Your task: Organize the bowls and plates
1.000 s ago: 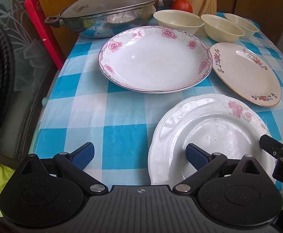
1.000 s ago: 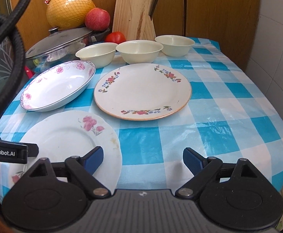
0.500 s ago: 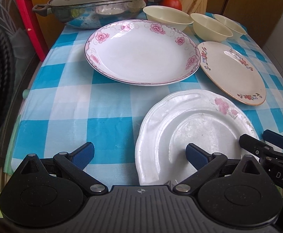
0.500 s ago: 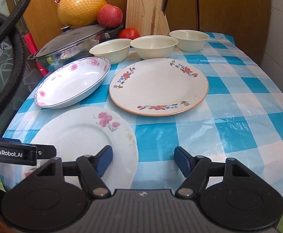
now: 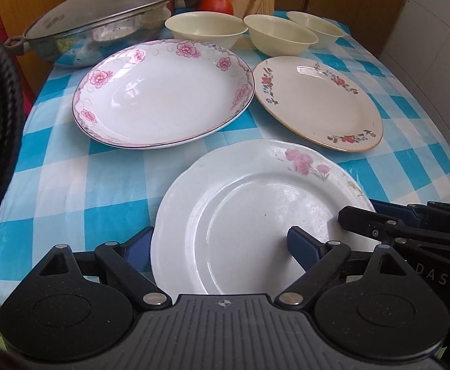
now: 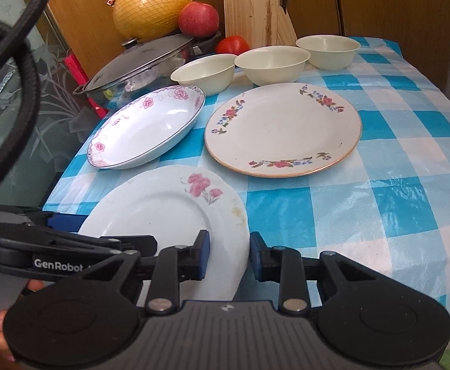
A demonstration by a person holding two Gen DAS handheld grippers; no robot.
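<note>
Nearest the table edge, white plate [image 6: 163,212] lies flat between both grippers' closing fingers [image 6: 202,254].

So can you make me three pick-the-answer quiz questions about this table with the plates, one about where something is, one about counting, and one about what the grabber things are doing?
1. Where is the tomato?
A. On the nearest plate
B. Behind the bowls, beside the wooden knife block
C. Inside the deep dish

2. How many cream bowls stand in the row at the back?
A. Two
B. Three
C. Five

3. What is between the fingers of the right gripper?
A. The rim of the white plate
B. A cream bowl
C. Nothing

Answers:
1. B, the tomato sits at the back, against the block.
2. B, left bowl, middle bowl and right bowl.
3. A, the jaws are closing with the plate's near edge between them.
</note>
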